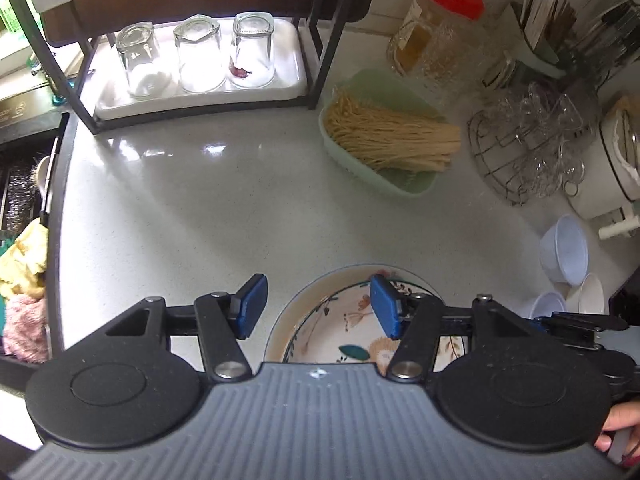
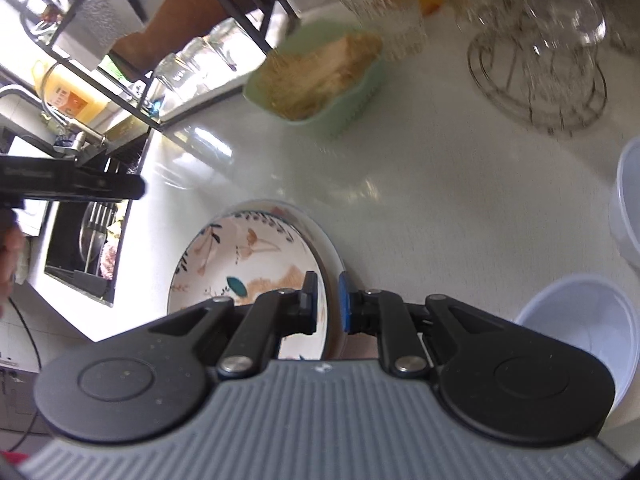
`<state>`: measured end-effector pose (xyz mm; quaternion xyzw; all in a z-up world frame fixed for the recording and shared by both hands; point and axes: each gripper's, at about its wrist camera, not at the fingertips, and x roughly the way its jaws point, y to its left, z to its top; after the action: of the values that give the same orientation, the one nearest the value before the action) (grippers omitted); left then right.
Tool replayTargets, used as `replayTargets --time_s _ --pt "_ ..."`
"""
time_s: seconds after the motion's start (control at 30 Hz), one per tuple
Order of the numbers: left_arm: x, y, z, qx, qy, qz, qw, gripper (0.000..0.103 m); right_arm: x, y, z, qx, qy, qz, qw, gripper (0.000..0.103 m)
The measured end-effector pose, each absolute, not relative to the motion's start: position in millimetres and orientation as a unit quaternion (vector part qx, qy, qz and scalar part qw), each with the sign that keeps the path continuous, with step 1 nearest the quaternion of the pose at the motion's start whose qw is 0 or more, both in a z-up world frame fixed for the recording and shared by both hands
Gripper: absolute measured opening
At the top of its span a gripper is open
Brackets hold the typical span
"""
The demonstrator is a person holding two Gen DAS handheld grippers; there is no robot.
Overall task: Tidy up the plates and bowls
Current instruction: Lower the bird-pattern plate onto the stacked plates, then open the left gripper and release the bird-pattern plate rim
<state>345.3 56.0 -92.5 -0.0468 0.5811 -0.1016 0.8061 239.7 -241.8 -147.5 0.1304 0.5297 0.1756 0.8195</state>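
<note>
A floral plate (image 1: 340,336) lies on the white counter, seemingly nested in a larger plate whose rim (image 1: 352,270) shows around it. My left gripper (image 1: 318,306) is open above the plate's left part, holding nothing. In the right wrist view my right gripper (image 2: 329,304) is shut on the right rim of the floral plate (image 2: 248,256). White bowls lie at the right: one on its side (image 1: 564,250), two smaller (image 1: 590,294), and one close by the right gripper (image 2: 584,316).
A green basket of dry noodles (image 1: 384,140) sits mid-counter. A black rack holds a tray with three upturned glasses (image 1: 196,56). A wire stand of glass cups (image 1: 528,140), jars (image 1: 436,20) and a white pot (image 1: 612,168) crowd the right. The sink (image 1: 24,184) is left.
</note>
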Motion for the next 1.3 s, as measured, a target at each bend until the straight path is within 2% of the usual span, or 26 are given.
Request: replayTargets --time_s 0.2,0.23,0.3,0.33,0.4,0.47,0.5,0.73,0.93,1.07,1.17,1.3 --pt "338 68 -117 -0.052 0.569 -0.104 0.814 0.063 237 -236 -149 0.142 0.509 0.175 0.831 0.015" --pt "337 70 -117 -0.053 0.564 -0.108 0.817 0.064 236 -234 -150 0.145 0.506 0.173 0.832 0.015" --pt "332 75 -116 -0.063 0.551 -0.114 0.824 0.075 233 -230 -152 0.142 0.502 0.172 0.835 0.016" --pt "327 78 -116 -0.071 0.541 -0.121 0.829 0.076 231 -229 -153 0.143 0.5 0.171 0.837 0.016" --pt "318 80 -122 -0.075 0.537 -0.118 0.832 0.076 228 -226 -154 0.15 0.496 0.169 0.839 0.022" --pt "307 82 -132 -0.095 0.542 -0.126 0.825 0.076 225 -225 -156 0.159 0.489 0.167 0.842 0.046" --pt "301 83 -137 -0.104 0.545 -0.131 0.822 0.076 222 -225 -157 0.165 0.485 0.161 0.844 0.048" --pt "272 95 -151 -0.123 0.554 -0.154 0.809 0.076 210 -224 -173 0.157 0.497 0.09 0.849 0.048" --pt "265 113 -164 -0.16 0.554 -0.142 0.805 0.076 199 -227 -191 0.202 0.502 0.071 0.838 0.047" --pt "268 119 -180 -0.174 0.563 -0.135 0.796 0.074 192 -221 -195 0.217 0.493 0.053 0.841 0.042" --pt "272 122 -191 -0.183 0.569 -0.135 0.791 0.061 190 -218 -199 0.231 0.491 0.039 0.839 0.035" --pt "278 117 -197 -0.171 0.564 -0.146 0.794 0.058 188 -217 -203 0.238 0.484 0.028 0.841 0.032"
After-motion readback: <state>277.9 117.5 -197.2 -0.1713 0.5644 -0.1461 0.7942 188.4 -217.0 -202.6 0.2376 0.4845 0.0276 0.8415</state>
